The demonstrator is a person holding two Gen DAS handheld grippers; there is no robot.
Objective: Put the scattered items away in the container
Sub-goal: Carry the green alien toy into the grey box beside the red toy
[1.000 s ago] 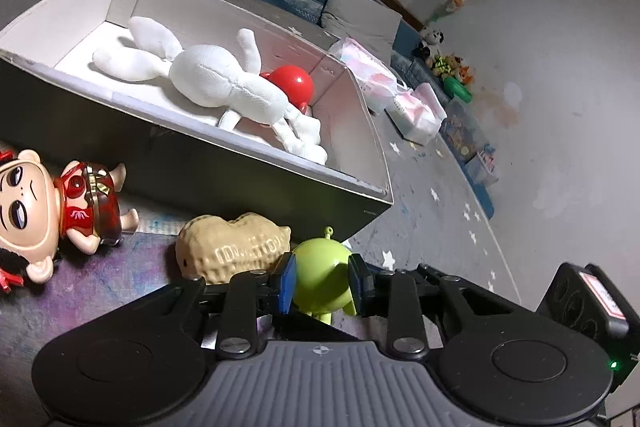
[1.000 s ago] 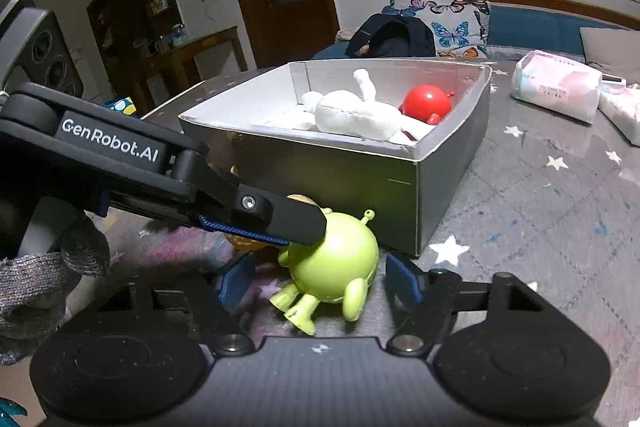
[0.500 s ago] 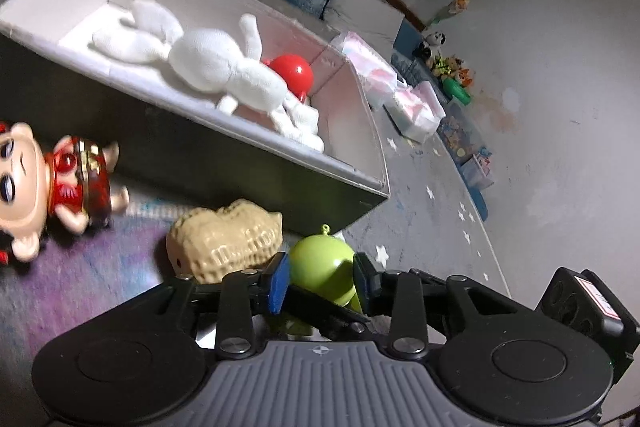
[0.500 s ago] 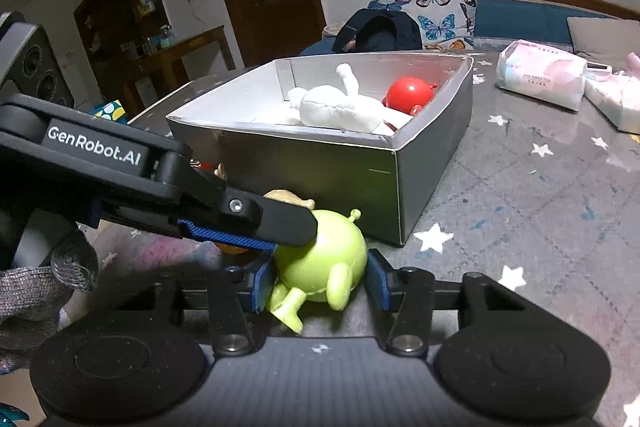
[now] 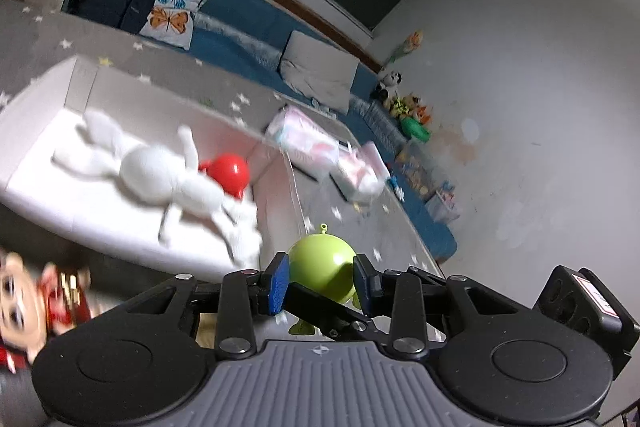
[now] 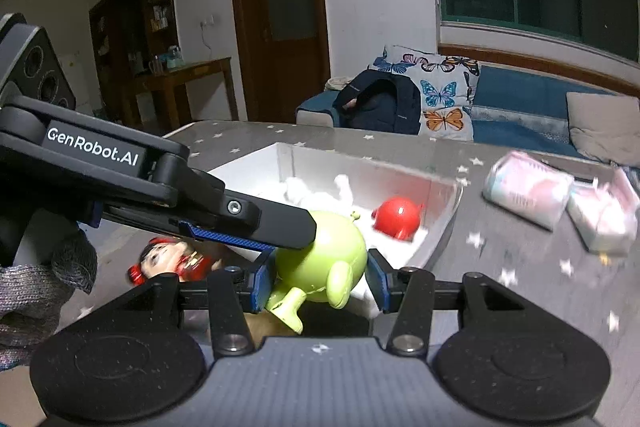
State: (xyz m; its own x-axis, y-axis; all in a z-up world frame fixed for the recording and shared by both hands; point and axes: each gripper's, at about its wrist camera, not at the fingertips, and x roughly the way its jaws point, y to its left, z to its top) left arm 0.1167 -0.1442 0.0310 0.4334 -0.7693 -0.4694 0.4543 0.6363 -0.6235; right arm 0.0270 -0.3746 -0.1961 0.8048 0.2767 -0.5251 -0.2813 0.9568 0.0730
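**Green toy gripped from both sides above the box**

Both the left gripper (image 5: 320, 281) and the right gripper (image 6: 318, 281) are closed on the green alien toy (image 6: 324, 259), mid-frame, over the box's near wall (image 6: 440, 223). Inside the white box (image 5: 36, 187) lie a white plush (image 5: 160, 175) and a red ball (image 5: 228, 171); its right end shows open floor.

Both grippers clamp the green toy: left gripper (image 5: 320, 281) and right gripper (image 6: 320, 281), fingers crossing.

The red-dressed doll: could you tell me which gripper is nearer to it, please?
Left, likely. The left gripper reaches across above the doll; the right gripper sits off to its right. Both clamp the green toy.
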